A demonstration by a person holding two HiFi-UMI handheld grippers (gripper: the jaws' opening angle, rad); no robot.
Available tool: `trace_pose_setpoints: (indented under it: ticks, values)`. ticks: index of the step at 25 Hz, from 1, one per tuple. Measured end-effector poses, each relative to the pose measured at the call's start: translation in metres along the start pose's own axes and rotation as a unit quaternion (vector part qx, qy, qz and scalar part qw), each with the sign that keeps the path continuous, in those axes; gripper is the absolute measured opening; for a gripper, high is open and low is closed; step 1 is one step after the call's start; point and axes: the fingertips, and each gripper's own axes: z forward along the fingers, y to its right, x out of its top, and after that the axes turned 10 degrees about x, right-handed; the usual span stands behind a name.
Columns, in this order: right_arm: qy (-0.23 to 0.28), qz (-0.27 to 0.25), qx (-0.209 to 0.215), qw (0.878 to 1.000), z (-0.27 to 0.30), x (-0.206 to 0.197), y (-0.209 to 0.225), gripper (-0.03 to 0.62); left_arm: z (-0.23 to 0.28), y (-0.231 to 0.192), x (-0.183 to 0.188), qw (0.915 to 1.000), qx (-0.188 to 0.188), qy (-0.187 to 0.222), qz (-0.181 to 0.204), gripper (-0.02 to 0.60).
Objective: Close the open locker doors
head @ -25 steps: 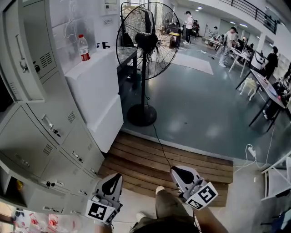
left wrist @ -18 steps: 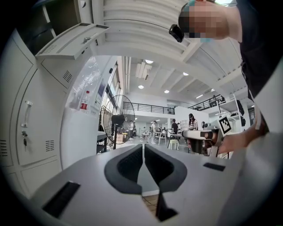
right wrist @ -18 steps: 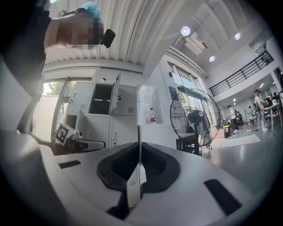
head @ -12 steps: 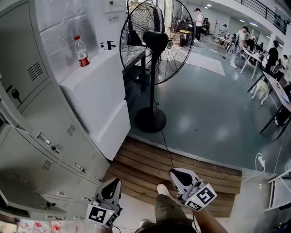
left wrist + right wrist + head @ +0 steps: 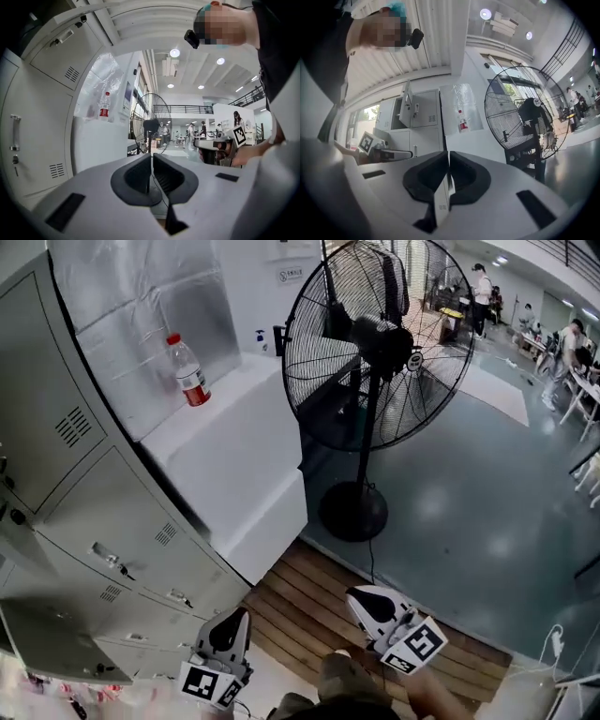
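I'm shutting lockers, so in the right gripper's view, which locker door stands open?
The upper door, swung out from its dark compartment; the vented door to its right and the lower doors sit flush.

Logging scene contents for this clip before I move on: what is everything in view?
Lockers: one bank, grey, left of head view.
Locker door: at least one open, grey, upper row, right gripper view.
Bottle: one, clear with red label, on the counter.
Counter: one, white, beside lockers.
Fan: one, black, on the floor.
Decking: one patch, brown wood, underfoot.
People: several, far background.
Left gripper: white, shut, empty.
Right gripper: white, shut, empty.
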Motion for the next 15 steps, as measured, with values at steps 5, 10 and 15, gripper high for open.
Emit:
trace_pose_setpoints:
  ticks: [5,10,15]
  values:
    - [-0.010,0.014,0.088,0.996,0.036,0.024,0.037,0.023,0.023,-0.006,0.032,0.9971,0.075,0.001,-0.008,0.008]
    - [-0.014,0.017,0.158,0.987,0.074,0.051,0.033,0.023,0.006,-0.018,0.056,0.9900,0.141,-0.007,-0.008,0.008]
    - [-0.009,0.023,0.229,0.973,0.119,0.068,0.005,0.023,-0.027,-0.042,0.071,0.9784,0.207,0.003,-0.005,0.008]
